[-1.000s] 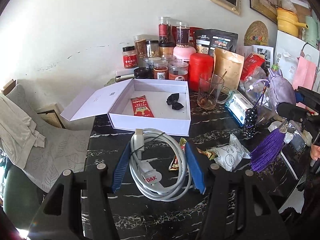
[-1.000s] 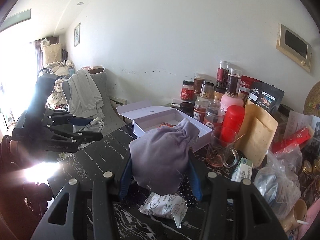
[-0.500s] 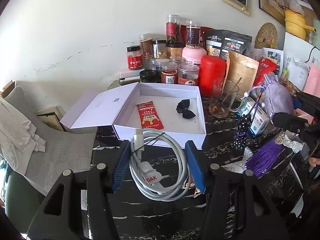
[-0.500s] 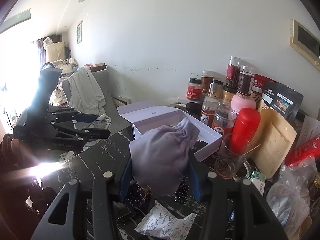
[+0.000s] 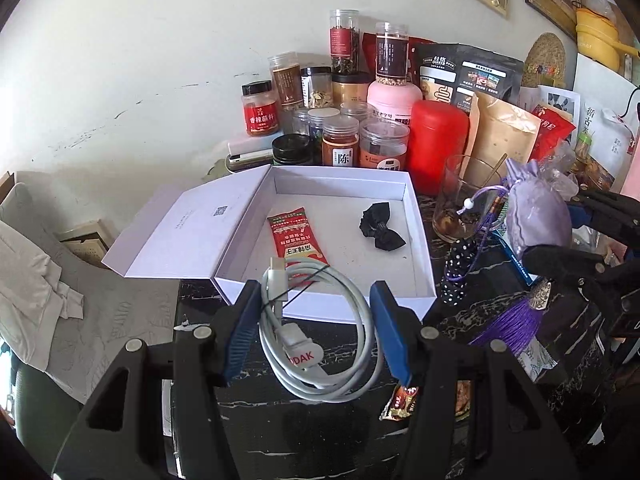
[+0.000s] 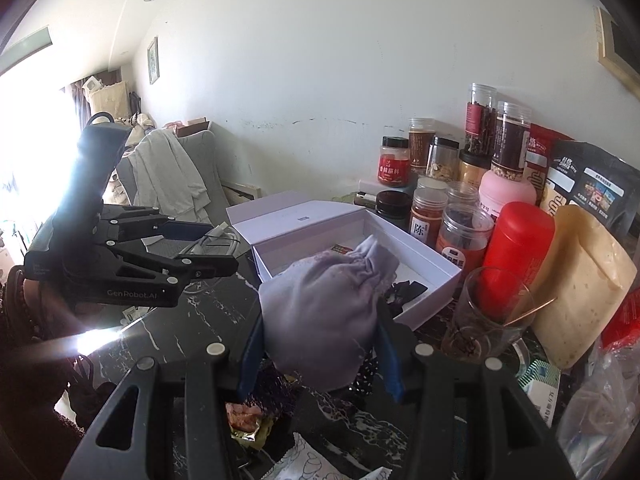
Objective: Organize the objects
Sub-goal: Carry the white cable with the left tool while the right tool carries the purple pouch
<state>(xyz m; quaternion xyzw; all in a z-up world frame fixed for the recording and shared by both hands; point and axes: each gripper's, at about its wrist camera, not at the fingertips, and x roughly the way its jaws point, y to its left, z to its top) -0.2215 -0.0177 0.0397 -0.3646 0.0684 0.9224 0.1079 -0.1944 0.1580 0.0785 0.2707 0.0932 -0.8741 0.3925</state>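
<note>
An open white box (image 5: 422, 240) (image 6: 440, 268) stands on the black marble table, lid folded out to the left. Inside lie a red sachet (image 5: 294, 236) and a black bow (image 5: 382, 228). My left gripper (image 5: 314, 324) is shut on a coiled white cable (image 5: 320, 344), held just over the box's near wall. My right gripper (image 6: 320, 336) is shut on a lilac drawstring pouch (image 6: 324, 308) (image 5: 532, 212) with a purple tassel (image 5: 508, 324), just right of the box. In the right wrist view the left gripper (image 6: 218, 248) is at the left with the cable.
Jars, a red canister (image 5: 438, 144), pouches and a glass mug (image 5: 464, 204) with a stick crowd the wall behind and right of the box. Snack packets (image 5: 400, 400) lie on the table near me. A grey chair with cloth (image 5: 36, 280) stands left of the table.
Both grippers have moved forward toward the box with their loads. The cable now overlaps the box's near wall, and the pouch sits close to its right side.
</note>
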